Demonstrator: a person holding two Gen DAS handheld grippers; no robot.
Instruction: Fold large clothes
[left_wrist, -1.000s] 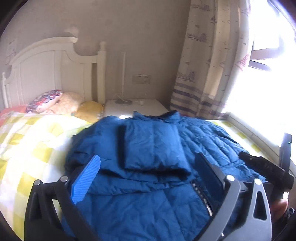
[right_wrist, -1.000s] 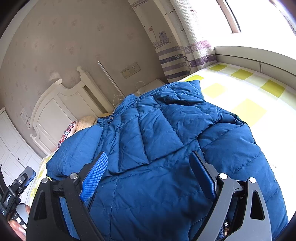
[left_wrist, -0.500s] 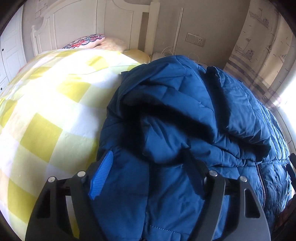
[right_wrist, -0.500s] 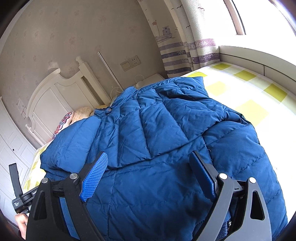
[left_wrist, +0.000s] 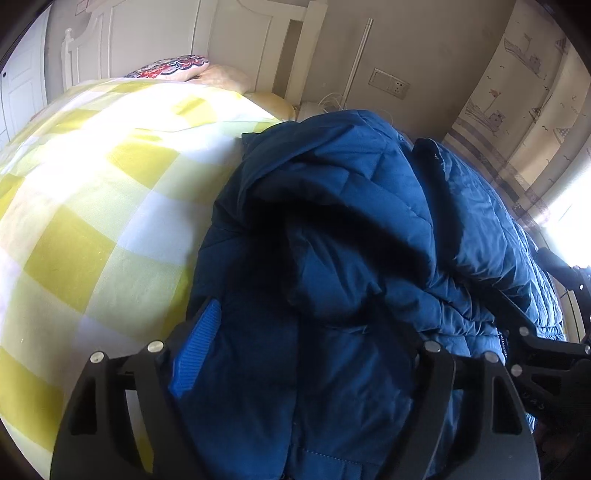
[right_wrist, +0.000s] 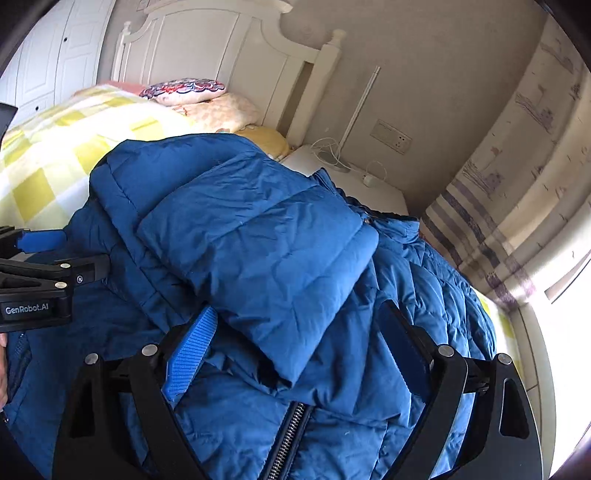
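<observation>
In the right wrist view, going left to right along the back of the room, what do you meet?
Wardrobe doors → white headboard → wall socket → patterned curtain → bright window.

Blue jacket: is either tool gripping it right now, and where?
Neither visibly. The left tool straddles the blue jacket near its edge by the yellow checked bedspread, jaws opening. The right tool hangs open over the folded sleeve above the zipper.
</observation>
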